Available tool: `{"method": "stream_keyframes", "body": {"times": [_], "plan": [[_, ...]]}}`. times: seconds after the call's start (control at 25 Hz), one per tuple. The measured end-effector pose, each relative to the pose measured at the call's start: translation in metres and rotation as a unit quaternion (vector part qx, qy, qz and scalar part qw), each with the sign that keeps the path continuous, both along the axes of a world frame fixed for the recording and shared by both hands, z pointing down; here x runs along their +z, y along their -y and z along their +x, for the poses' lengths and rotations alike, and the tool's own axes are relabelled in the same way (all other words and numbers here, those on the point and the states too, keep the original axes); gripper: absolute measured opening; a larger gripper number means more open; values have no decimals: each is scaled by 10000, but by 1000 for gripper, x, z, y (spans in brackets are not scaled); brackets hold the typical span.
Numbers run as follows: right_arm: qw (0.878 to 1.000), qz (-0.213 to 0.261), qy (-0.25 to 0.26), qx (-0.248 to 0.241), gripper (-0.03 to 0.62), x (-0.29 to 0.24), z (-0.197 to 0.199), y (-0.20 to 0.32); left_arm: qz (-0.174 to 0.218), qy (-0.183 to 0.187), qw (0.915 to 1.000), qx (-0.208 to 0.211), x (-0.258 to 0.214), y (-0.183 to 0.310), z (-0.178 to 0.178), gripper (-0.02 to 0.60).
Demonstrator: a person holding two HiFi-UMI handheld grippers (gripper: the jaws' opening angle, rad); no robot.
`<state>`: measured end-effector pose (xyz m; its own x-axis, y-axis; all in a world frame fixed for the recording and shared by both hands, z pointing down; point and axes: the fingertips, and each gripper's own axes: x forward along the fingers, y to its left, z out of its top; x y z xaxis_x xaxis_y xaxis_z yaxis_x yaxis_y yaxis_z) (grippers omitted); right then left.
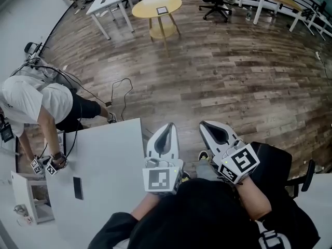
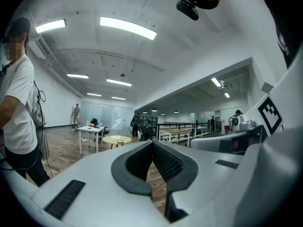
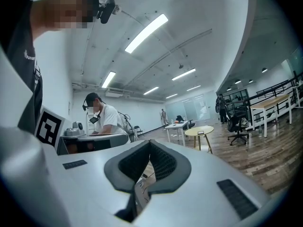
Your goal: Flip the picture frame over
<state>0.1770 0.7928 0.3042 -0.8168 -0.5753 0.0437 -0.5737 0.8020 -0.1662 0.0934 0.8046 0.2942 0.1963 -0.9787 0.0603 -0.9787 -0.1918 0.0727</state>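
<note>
White plastic left gripper (image 1: 167, 125) & right gripper (image 1: 204, 123) both pinched shut, empty. No picture frame visible, so imo open up b4 reaching.

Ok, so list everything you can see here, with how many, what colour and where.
floor: one, brown wood, whole room
round table: one, yellow, far end
small table: one, white, left of the round table
office chairs: at least two, black, far end
desk: one, white, lower left
cable: one, black, on the floor beyond the desk
other person: one, white shirt, bent over left of the desk
left gripper: one, white, shut, empty
right gripper: one, white, shut, empty
</note>
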Motion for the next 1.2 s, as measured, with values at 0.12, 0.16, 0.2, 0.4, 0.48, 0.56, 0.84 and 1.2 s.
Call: {"method": "stream_keyframes", "body": {"times": [0.12, 0.16, 0.2, 0.4, 0.48, 0.56, 0.84, 1.2], "plan": [[9999, 51, 57, -70, 20, -3, 8, 25, -45, 95, 9999, -94, -1, 26, 7, 21], [9999, 63, 79, -86, 20, -4, 13, 34, -59, 131, 9998, -116, -2, 36, 12, 21], [9999, 81, 94, -94, 18, -5, 19, 44, -66, 137, 9998, -112, -2, 46, 18, 21], [9997, 194, 134, -57, 19, -11, 51, 79, -9, 226, 9997, -5, -5, 86, 50, 21], [9997, 200, 169, -33, 20, -10, 64, 92, -1, 285, 9996, 1, -4, 98, 61, 21], [9996, 211, 193, -28, 20, -9, 77, 104, 16, 316, 9995, -33, -4, 110, 71, 21], [9994, 152, 299, -28, 20, -3, 104, 134, -32, 497, 9987, -93, 5, 136, 97, 21], [9994, -31, 304, -137, 20, 6, 86, 165, -197, 485, 9985, -167, 9, 171, 83, 23]]}}
